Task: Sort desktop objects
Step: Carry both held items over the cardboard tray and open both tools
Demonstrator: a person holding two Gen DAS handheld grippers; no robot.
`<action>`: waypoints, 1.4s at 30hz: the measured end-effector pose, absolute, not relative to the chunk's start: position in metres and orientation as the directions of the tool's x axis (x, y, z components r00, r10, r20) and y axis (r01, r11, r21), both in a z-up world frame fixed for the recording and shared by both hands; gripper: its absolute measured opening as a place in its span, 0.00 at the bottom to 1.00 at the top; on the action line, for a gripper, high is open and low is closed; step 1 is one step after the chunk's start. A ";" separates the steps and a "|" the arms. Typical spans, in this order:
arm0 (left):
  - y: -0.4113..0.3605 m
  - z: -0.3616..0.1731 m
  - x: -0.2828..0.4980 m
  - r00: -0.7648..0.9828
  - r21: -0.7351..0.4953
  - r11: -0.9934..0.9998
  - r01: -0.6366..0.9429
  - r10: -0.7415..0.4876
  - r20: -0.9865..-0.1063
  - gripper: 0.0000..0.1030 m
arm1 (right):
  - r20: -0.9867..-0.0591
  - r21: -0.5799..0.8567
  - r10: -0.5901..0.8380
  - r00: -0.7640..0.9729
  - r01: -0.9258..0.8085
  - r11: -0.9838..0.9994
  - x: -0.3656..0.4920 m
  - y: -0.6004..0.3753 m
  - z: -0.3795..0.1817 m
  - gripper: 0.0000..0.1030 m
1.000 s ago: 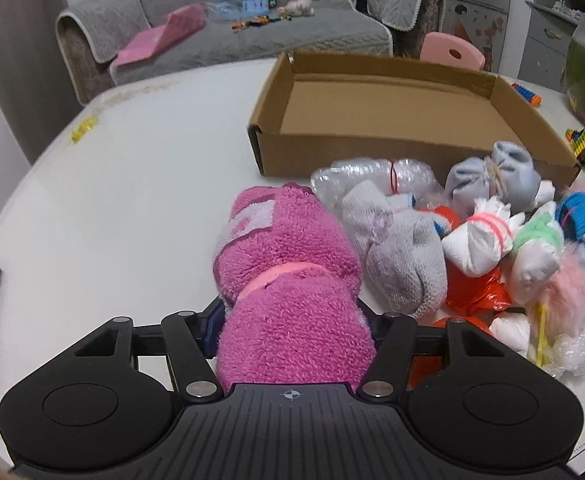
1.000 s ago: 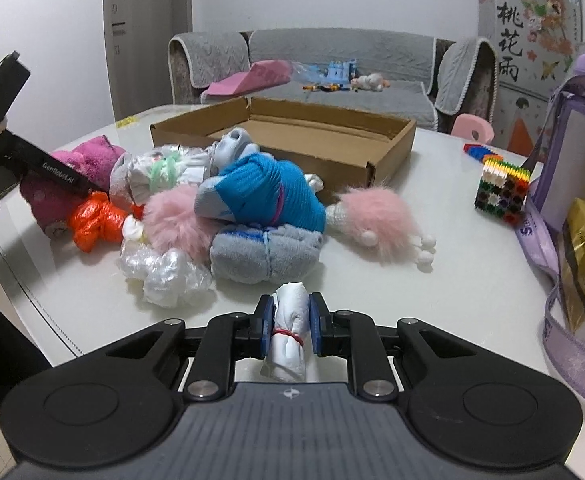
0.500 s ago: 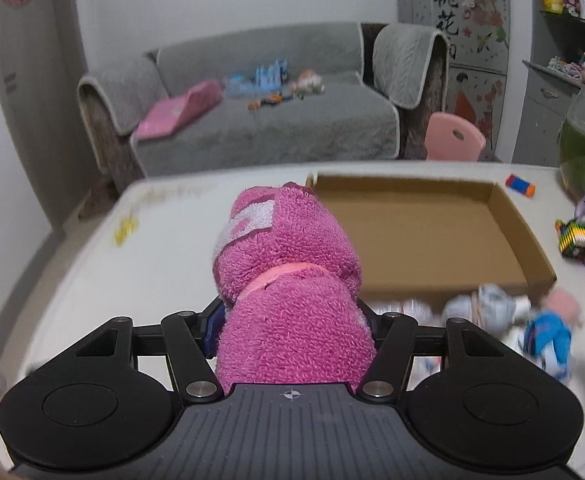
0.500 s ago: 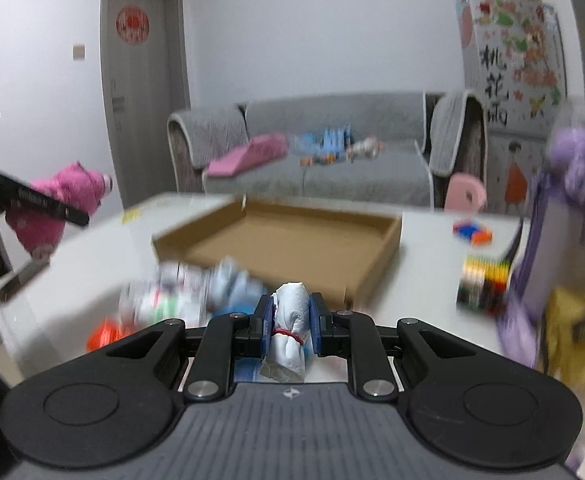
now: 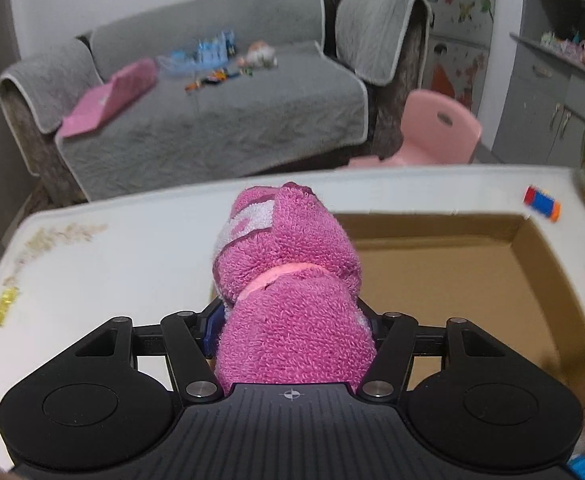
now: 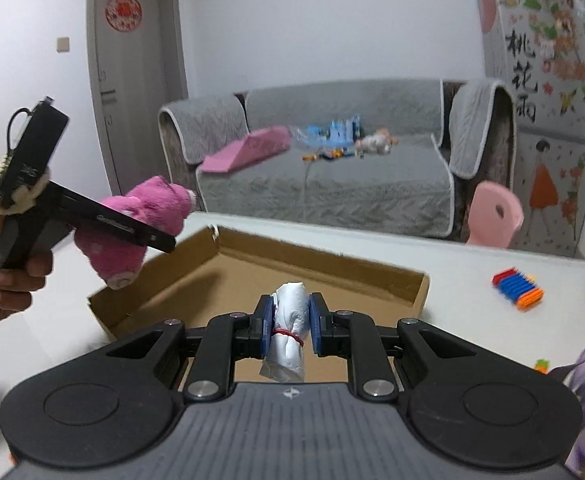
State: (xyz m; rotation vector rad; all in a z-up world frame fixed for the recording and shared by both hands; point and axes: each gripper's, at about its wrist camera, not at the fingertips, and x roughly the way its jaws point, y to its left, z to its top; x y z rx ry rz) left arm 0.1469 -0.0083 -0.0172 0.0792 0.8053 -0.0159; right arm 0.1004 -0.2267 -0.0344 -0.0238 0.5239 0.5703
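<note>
The rolled pink fleece sock bundle [image 5: 292, 300], banded with a pink elastic, is pinched in the left gripper [image 5: 292, 332] and hangs above the near left corner of the shallow cardboard box [image 5: 548, 264]; the right-wrist view shows it raised clear of the box rim. The right gripper [image 6: 290, 326] is pressed tight on a small white rolled bundle [image 6: 288, 332] tied with a red rubber band, poised over the near edge of the same box. Judging by this, both bundles are meant for the box, so each should be carried well inside the walls and lowered close to the cardboard floor before the jaws part, the fat pink roll to one side and the slim white one to the other so they do not collide. The box interior appears bare, so nothing blocks the drop. On the white table [image 5: 112, 264] beyond lie a striped orange-and-blue toy block [image 6: 518, 288] and some yellow crumbs [image 5: 6, 304], well apart from the box; a grey sofa [image 6: 332, 184] and pink chair [image 5: 440, 128] stand behind.
</note>
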 end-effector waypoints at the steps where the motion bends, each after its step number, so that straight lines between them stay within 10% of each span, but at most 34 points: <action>1: -0.008 -0.024 0.149 0.685 0.069 0.996 0.048 0.018 -0.728 0.65 | -0.496 0.117 0.505 0.706 -0.522 0.845 0.102 -0.225 -0.039 0.16; 32: -0.021 -0.070 0.064 0.599 0.056 0.997 0.061 0.008 -0.801 0.68 | -0.660 0.056 0.441 0.608 -0.546 0.836 0.057 -0.227 -0.065 0.17; 36: -0.021 -0.050 0.056 0.635 0.031 0.997 0.064 -0.016 -0.772 0.66 | -0.585 0.043 0.475 0.657 -0.559 0.828 0.051 -0.235 -0.057 0.52; 42: -0.011 0.001 0.024 0.701 0.036 0.999 0.033 0.002 -0.713 0.71 | -0.475 0.043 0.508 0.719 -0.557 0.829 0.043 -0.254 -0.031 0.56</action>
